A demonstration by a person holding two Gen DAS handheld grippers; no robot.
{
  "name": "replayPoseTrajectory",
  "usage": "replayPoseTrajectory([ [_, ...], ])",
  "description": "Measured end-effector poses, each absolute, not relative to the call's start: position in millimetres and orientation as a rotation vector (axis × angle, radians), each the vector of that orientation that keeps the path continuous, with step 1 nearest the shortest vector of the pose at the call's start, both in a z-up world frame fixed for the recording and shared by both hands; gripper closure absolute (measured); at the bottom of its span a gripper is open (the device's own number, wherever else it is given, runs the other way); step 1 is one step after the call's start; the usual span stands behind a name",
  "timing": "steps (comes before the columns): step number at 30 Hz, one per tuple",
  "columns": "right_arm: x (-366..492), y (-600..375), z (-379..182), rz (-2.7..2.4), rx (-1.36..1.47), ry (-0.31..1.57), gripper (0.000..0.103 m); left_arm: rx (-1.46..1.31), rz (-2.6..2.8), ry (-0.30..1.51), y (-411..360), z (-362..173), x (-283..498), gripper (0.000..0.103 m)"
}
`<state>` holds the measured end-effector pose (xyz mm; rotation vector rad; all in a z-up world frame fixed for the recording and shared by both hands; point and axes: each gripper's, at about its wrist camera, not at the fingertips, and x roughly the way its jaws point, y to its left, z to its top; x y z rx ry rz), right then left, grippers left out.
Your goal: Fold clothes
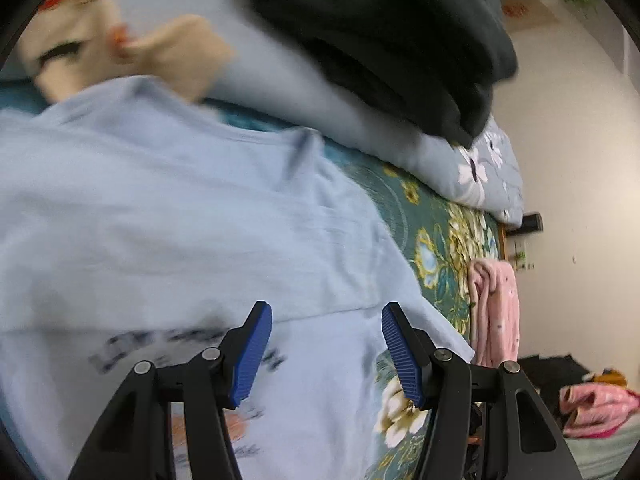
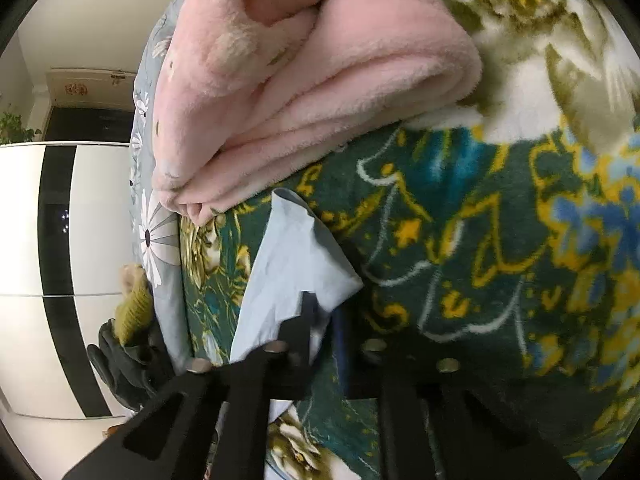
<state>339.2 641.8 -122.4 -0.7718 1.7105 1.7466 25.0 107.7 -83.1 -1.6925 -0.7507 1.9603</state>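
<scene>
A light blue T-shirt [image 1: 168, 216] with dark printed lettering lies spread on the green floral bedspread [image 1: 436, 248]. My left gripper [image 1: 326, 354] hovers just above the shirt's printed part, open and empty, blue pads wide apart. In the right wrist view, my right gripper [image 2: 326, 320] is shut on a corner of the light blue shirt [image 2: 296, 264], which sticks up between the fingers over the bedspread [image 2: 480, 240].
A dark garment [image 1: 392, 40] lies on a light blue floral quilt [image 1: 472, 168] at the back. A pink fleece garment [image 2: 312, 80] lies on the bed near the right gripper, also in the left view [image 1: 494, 308]. White wardrobe [image 2: 92, 240] stands beside the bed.
</scene>
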Motion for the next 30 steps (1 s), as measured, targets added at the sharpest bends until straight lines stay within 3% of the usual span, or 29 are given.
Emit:
replayPoseTrajectory([
  [4, 326.1, 638.0, -84.1, 1.858, -0.755, 1.603, 0.101, -1.683, 1.991, -0.794, 73.2, -77.3, 31.6, 0.042],
  [10, 265.1, 594.3, 17.9, 2.213, -0.785, 1.352, 0.101, -1.655, 1.996, -0.888, 41.7, -73.7, 37.3, 0.042],
  [16, 178.2, 513.0, 82.0, 2.516, -0.828, 1.261, 0.101, -1.616, 1.99, -0.979, 13.8, -69.2, 46.2, 0.042],
  [21, 107.6, 419.0, 79.2, 2.664, -1.024, 1.203, 0.101, -1.588, 2.023, -1.042, -18.8, -64.0, 51.8, 0.042],
  [30, 54.3, 279.1, 4.5, 2.663, -1.49, 1.283, 0.101, -1.57, 2.053, -1.197, -77.0, -74.4, 63.5, 0.042],
])
